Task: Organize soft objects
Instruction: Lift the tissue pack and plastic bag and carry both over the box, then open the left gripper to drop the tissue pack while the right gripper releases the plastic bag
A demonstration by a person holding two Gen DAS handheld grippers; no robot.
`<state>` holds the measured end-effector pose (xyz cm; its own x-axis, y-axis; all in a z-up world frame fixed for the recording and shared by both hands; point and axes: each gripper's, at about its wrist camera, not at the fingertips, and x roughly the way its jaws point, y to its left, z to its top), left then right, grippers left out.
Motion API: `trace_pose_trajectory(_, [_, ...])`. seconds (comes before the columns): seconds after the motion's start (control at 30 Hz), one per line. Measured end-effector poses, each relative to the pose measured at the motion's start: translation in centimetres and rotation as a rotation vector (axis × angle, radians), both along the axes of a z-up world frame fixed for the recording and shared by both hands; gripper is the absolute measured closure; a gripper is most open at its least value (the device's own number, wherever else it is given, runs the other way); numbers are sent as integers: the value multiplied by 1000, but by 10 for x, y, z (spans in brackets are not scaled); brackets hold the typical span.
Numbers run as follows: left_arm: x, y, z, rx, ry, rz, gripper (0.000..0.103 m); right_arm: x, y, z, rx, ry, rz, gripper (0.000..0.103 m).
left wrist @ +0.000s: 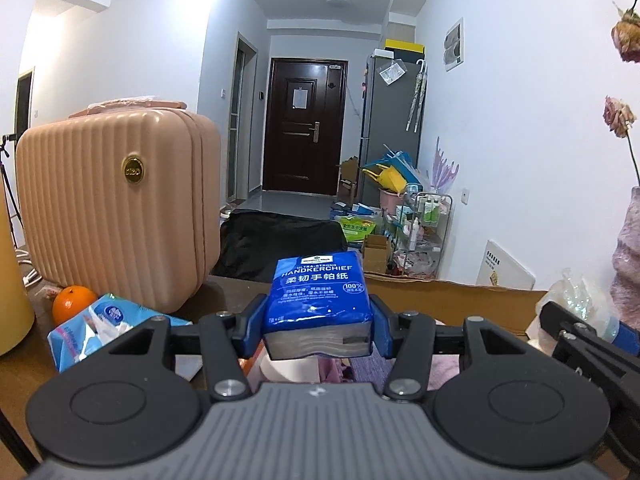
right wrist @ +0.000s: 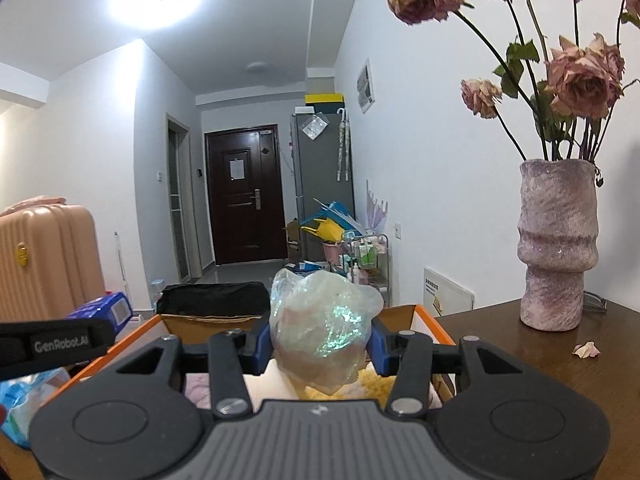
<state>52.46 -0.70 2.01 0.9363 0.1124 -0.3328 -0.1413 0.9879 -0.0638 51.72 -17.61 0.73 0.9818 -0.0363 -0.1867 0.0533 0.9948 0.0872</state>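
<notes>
My left gripper [left wrist: 318, 326] is shut on a blue pack of handkerchief tissues [left wrist: 318, 300], held up over the open cardboard box [left wrist: 460, 300]. My right gripper [right wrist: 318, 346] is shut on a crumpled shiny clear plastic bag [right wrist: 320, 328], held above the same orange-edged box [right wrist: 430, 322]. Soft pink, white and yellow things lie inside the box under both grippers. In the right wrist view the left gripper and its blue tissue pack [right wrist: 106, 310] show at the left edge. In the left wrist view the plastic bag [left wrist: 576, 300] shows at the right.
A pink ribbed suitcase [left wrist: 116, 208] stands on the table at the left, with an orange [left wrist: 72, 302] and a light-blue tissue pack [left wrist: 108, 324] before it. A purple vase [right wrist: 556, 248] of dried roses stands right of the box. A fallen petal [right wrist: 586, 350] lies on the brown table.
</notes>
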Motion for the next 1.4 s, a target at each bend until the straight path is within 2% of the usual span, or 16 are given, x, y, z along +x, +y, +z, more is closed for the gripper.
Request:
trace_pose_trajectory(0.67, [44,-5,-16,61,21,7,50,41,-14,-12,36,74,-66,57])
trace_pose_trajectory(0.9, [46,-6,-21,75,26,3,50,47,-14,-15,23,91,-62,57])
trace_pose_trajectory(1.1, [44,-4,-21,63,29,-7,48,48,-14,-16,19,104,-43,52])
trace_pose_trajectory(1.13, [43,-3,-21,60,24,-6,46,48,-14,-16,21,105,-41,51])
trace_pose_trajectory(1.2, [42,-1,-20,48,16,-4,35,47,-14,-17,24,104,-41,51])
trace_pose_trajectory(1.23, [41,0,-20,44,11,4,24,47,-14,-16,26,103,-41,50])
trace_pose_trajectory(1.27, [39,2,-20,43,2,14,19,47,-14,-16,28,104,-39,48])
trace_pose_trajectory(1.3, [37,2,-20,44,-5,20,18,46,-14,-16,29,104,-38,44])
trace_pose_trajectory(1.37, [36,3,-19,37,-11,26,3,47,-15,-16,31,104,-37,31])
trace_pose_trajectory(1.4, [35,4,-19,32,-14,32,1,46,-16,-16,36,101,-37,18])
